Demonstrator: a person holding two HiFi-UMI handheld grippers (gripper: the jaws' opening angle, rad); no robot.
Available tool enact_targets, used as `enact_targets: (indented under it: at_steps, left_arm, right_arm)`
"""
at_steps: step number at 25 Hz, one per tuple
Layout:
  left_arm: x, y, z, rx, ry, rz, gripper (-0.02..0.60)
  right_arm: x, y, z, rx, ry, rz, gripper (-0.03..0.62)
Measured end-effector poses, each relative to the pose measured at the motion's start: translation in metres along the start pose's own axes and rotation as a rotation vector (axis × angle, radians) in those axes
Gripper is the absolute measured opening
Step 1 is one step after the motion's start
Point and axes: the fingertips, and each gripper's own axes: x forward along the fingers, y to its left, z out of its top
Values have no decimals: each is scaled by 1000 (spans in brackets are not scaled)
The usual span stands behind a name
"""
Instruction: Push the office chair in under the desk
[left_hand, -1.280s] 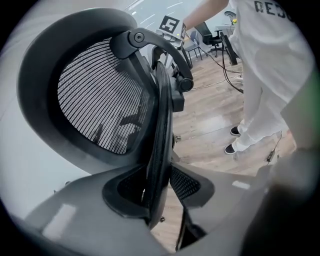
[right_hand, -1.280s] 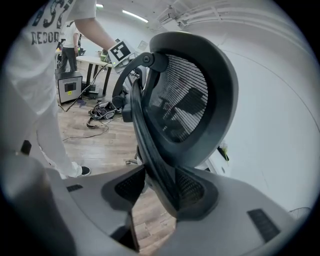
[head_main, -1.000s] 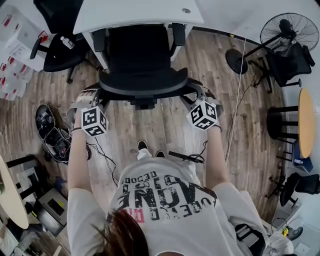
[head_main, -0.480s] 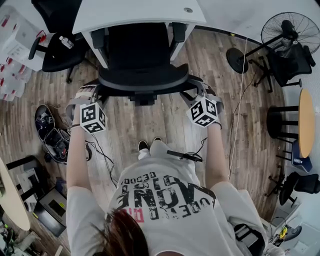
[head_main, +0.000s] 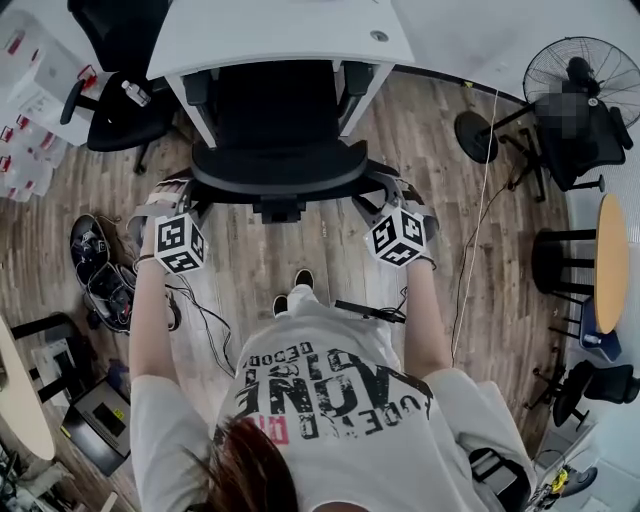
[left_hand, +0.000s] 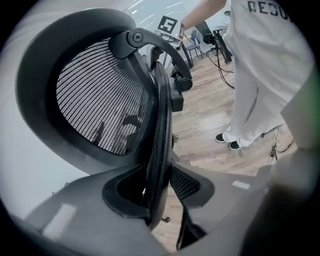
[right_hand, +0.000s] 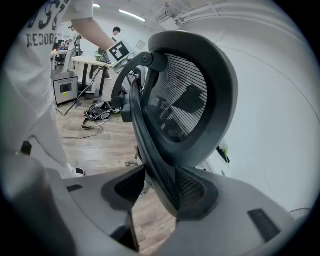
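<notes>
Head view: white desk (head_main: 280, 30) at 12 o'clock. The office chair (head_main: 280, 110) stands square to it just below, its seat between the desk legs and part-way under the top, its backrest (head_main: 280, 170) well short of the desk edge, so the job looks partly done. The left gripper (head_main: 178, 200) sits at the backrest's 9 o'clock end and the right gripper (head_main: 392, 192) at its 3 o'clock end. I judge the even grip at both ends is there so a push runs the chair straight and does not swivel it. Spare chair (head_main: 115, 100) at 10 o'clock, cable tangle (head_main: 105, 275) at 9, fan (head_main: 580, 65) at 2; all are off the chair's line. Left gripper view: left gripper (left_hand: 159, 192) has its jaws clamped on the backrest's thin side rim (left_hand: 159, 150), one pad either side, with the mesh (left_hand: 100, 100) rising at 11 o'clock. Shoes (left_hand: 227, 141) stand on the wood floor at 3 o'clock. Right gripper view: right gripper (right_hand: 160, 192) likewise pinches the opposite rim (right_hand: 150, 150), mesh (right_hand: 185, 110) at 1 o'clock. Both grip low on the frame, probably for a rigid hold, since the mesh would give.
</notes>
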Motion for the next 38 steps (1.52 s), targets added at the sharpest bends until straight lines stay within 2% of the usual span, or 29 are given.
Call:
enact_targets:
  at_steps: [13, 25, 38]
  left_arm:
    - [11, 14, 1, 5, -4, 16, 155]
    - [32, 47, -15, 5, 5, 14, 155]
    - [43, 60, -1, 17, -26, 10, 153]
  right_arm:
    - [10, -14, -4, -3, 9, -12, 179]
    - [37, -42, 3, 27, 47, -10, 179]
    - [45, -65, -10, 3, 41, 6, 183]
